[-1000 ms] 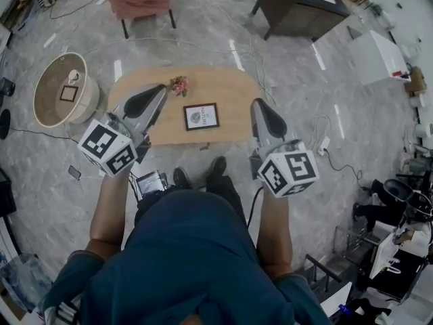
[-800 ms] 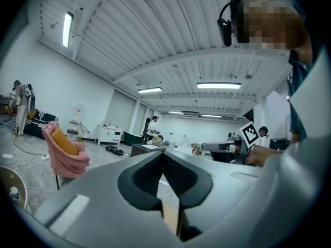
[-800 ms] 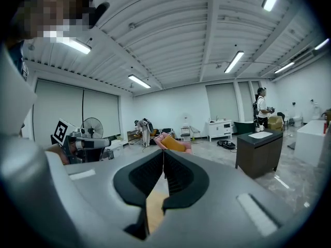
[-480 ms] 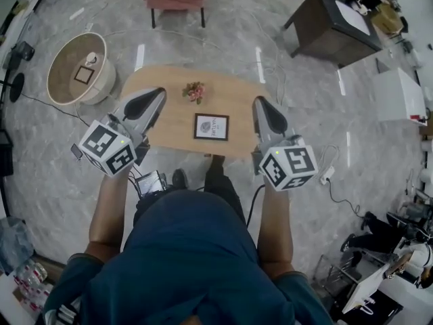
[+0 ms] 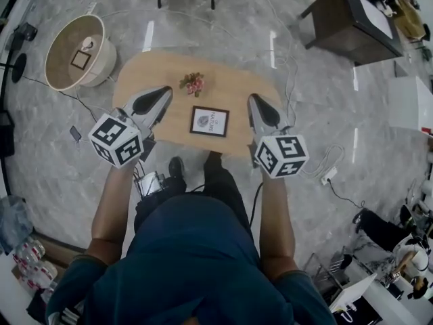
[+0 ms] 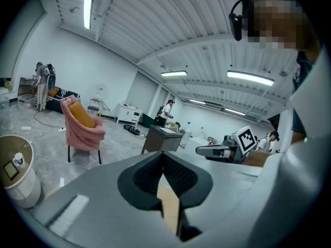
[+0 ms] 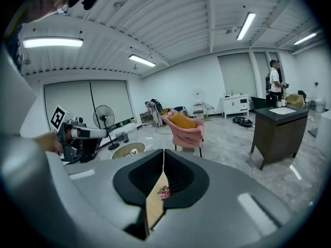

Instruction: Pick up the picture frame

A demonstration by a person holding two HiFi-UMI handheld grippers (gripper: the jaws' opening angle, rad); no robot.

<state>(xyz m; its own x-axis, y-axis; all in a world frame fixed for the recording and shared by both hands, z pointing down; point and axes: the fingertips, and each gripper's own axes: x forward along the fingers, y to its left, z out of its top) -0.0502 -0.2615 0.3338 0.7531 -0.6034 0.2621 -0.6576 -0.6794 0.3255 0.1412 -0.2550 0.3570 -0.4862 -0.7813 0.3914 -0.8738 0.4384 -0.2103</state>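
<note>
Evidently the approach is in hand: the picture frame (image 5: pixel 209 121) is seen lying flat and untouched on the wooden desk (image 5: pixel 233 87), between the left tool (image 5: pixel 164 92) and the right tool (image 5: pixel 256 101), both closed and empty. Next, jaws must be opened and lowered onto a frame edge.

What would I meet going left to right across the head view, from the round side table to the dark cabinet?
round table → left gripper → picture frame → right gripper → dark cabinet
</note>
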